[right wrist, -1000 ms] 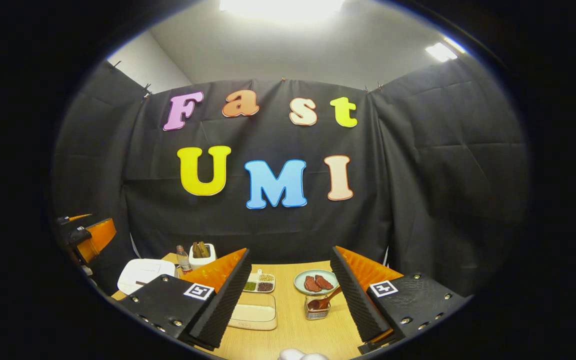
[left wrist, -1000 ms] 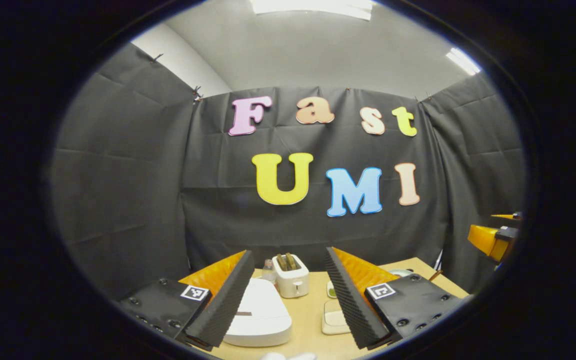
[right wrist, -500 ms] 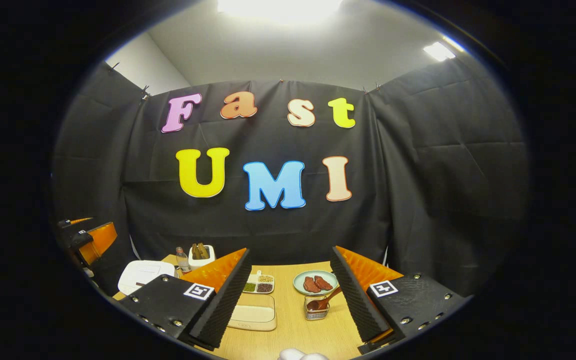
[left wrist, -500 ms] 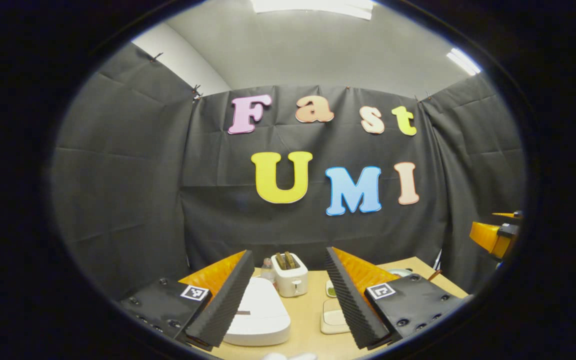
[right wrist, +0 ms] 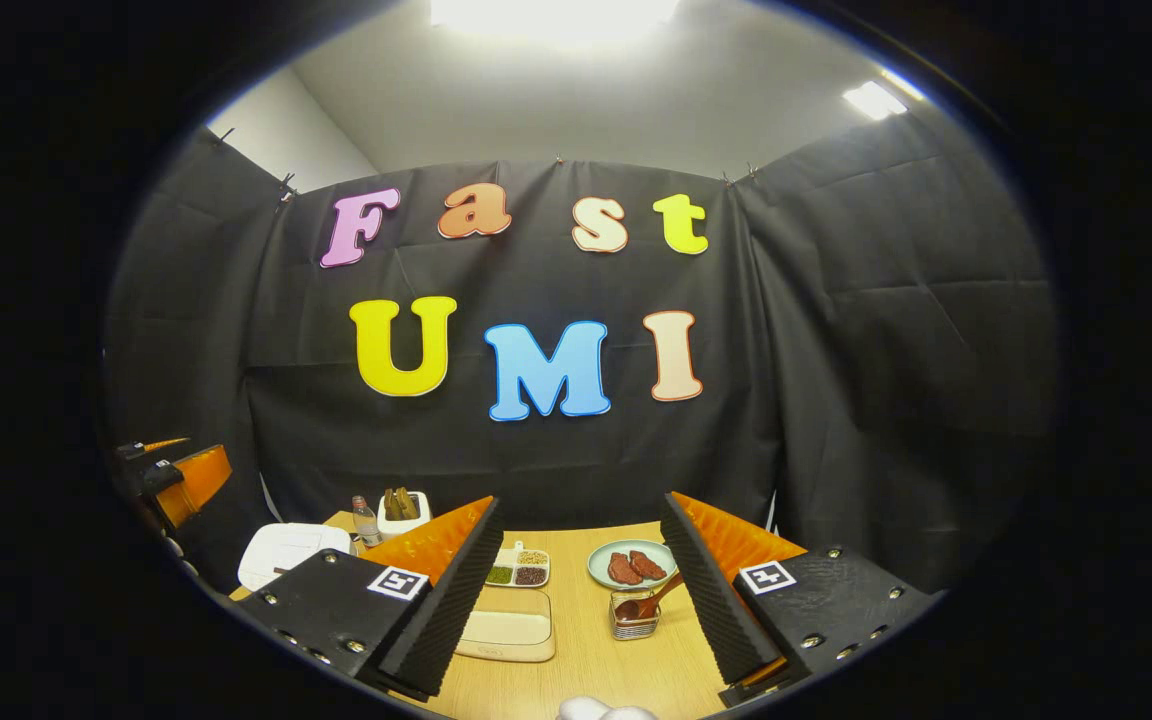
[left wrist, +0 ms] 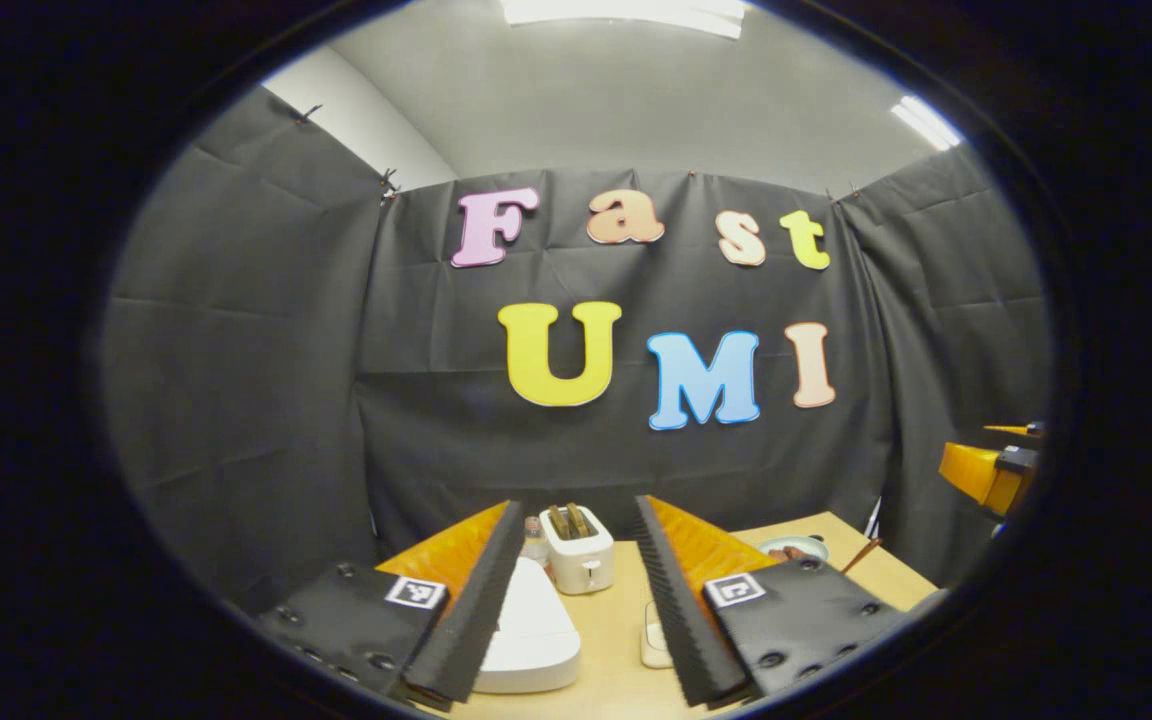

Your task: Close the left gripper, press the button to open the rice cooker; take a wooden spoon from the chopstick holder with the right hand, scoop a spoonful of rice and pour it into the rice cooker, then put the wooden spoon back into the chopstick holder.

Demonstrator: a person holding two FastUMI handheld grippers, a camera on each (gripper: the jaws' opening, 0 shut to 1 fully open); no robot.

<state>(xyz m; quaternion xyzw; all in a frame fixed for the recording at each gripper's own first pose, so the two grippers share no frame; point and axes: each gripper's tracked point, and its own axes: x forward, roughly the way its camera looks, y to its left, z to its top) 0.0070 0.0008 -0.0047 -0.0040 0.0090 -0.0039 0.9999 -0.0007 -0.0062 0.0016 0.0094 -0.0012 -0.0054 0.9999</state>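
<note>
- Left claw (left wrist: pixel 572 545) hangs above the near edge of the table (left wrist: pixel 616 640), its two ribbed fingers apart and gripping nothing; the gap between them frames the white rice cooker (left wrist: pixel 534 632), whose lid is down.
- Right claw (right wrist: pixel 581 545) also stands wide open and empty — its fingers spread over the middle of the table.
- Between the right claw's fingers, in the right gripper view, sits the chopstick holder (right wrist: pixel 633 617), a small clear cup, with the wooden spoon (right wrist: pixel 648 601) leaning out of it toward the right.
- Just left of the holder lies a shallow cream tray (right wrist: pixel 510 632); I cannot tell what is in it.
- Behind that tray is a small divided dish (right wrist: pixel 518 567) with green, dark and pale grains in separate compartments, and behind the holder a pale green plate (right wrist: pixel 609 563) carrying two reddish-brown pieces.
- Farther back on the left side of the table stands a white toaster (left wrist: pixel 578 562) with slices in its slots, a small bottle (left wrist: pixel 536 541) just beside it, both behind the rice cooker.
</note>
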